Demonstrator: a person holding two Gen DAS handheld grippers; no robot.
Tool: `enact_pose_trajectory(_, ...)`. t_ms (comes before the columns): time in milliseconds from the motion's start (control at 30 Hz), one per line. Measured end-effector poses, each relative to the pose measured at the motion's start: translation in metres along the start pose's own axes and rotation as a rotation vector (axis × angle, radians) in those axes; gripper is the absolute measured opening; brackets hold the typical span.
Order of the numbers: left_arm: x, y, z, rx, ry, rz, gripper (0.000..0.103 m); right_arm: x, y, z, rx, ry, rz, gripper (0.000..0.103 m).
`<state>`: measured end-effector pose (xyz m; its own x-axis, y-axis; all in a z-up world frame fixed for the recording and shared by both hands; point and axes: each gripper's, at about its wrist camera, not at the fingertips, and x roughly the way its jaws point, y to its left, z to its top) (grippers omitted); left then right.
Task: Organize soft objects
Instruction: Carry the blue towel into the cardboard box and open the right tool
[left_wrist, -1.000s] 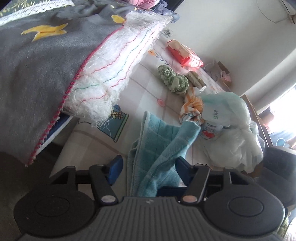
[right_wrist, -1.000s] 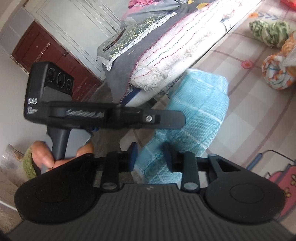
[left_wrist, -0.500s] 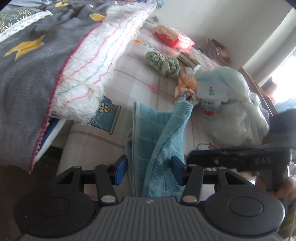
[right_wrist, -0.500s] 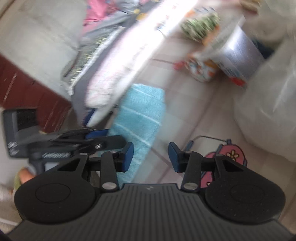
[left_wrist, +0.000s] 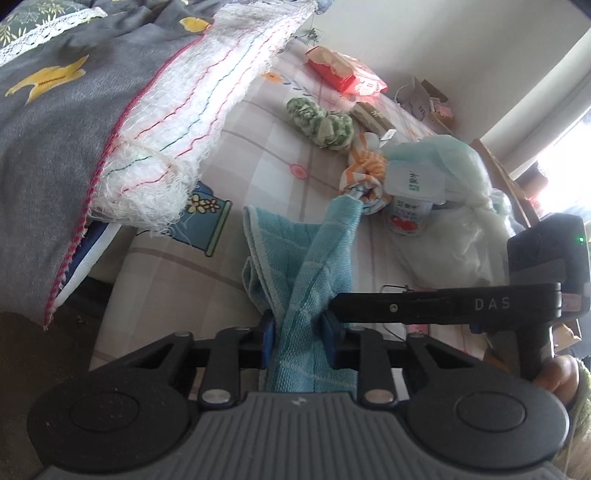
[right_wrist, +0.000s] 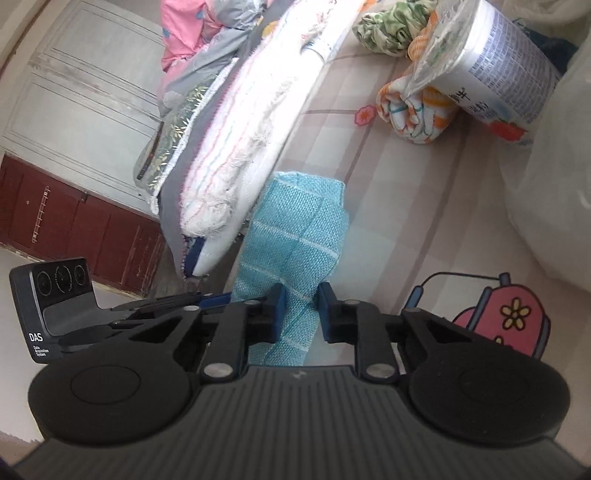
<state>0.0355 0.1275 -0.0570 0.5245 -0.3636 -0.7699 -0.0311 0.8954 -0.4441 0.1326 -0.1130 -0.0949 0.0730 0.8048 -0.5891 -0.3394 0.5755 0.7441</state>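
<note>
A light blue checked towel (left_wrist: 295, 258) lies folded near the front edge of a bed with a pale checked sheet (left_wrist: 177, 280). My left gripper (left_wrist: 298, 336) is shut on its near end. My right gripper (right_wrist: 298, 314) is also shut on the towel (right_wrist: 299, 236), close beside the left one; its body shows in the left wrist view (left_wrist: 443, 304). The towel rises bunched from the sheet into both grippers.
A white fringed blanket (left_wrist: 207, 110) and grey quilt (left_wrist: 48, 122) are piled at left. Beyond the towel lie an orange rolled cloth (left_wrist: 364, 177), a green rolled cloth (left_wrist: 319, 120), a yogurt tub (left_wrist: 410, 206), white plastic bags (left_wrist: 454, 229) and a red packet (left_wrist: 343, 72).
My left gripper closed from open onto the towel. My right gripper let go, swung away, then came back and closed on the towel beside the left one.
</note>
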Motion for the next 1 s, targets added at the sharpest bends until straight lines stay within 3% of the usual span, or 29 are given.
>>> enact_pose_trajectory(300,-0.031,-0.052,0.014,0.109,-0.072,-0.064,0.020,-0.060,0.018,-0.005,-0.041,-0.127,0.032,0.014)
enact_pose_trajectory(567,-0.030,-0.165,0.059,0.329,-0.110,-0.223,0.019,-0.185,0.021,-0.010,-0.059,-0.394,-0.033,0.014)
enact_pose_trajectory(767,0.012,-0.279,0.086,0.479,-0.066,-0.364,0.019,-0.302,-0.005,-0.020,-0.041,-0.578,-0.181,0.014)
enact_pose_trajectory(867,0.054,-0.333,0.093,0.505,0.005,-0.423,0.019,-0.351,-0.028,-0.020,-0.011,-0.616,-0.300,0.014)
enact_pose_trajectory(1000,0.119,-0.390,0.096,0.479,0.109,-0.470,0.018,-0.396,-0.069,-0.016,0.037,-0.605,-0.476,0.014)
